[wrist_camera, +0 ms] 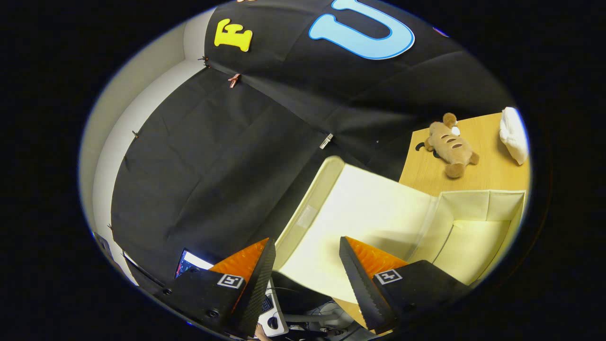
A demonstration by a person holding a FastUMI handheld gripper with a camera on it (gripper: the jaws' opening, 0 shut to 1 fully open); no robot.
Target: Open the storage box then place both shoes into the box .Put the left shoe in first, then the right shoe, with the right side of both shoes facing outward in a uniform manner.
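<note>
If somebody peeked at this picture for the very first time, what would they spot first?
Probably the big cream storage box, lying open with its lid flung back, the lid's edge between the open claw fingers, which press on nothing. Next comes the brown plush toy lying on the wooden table beyond the box, with a white bundle beside it.
</note>
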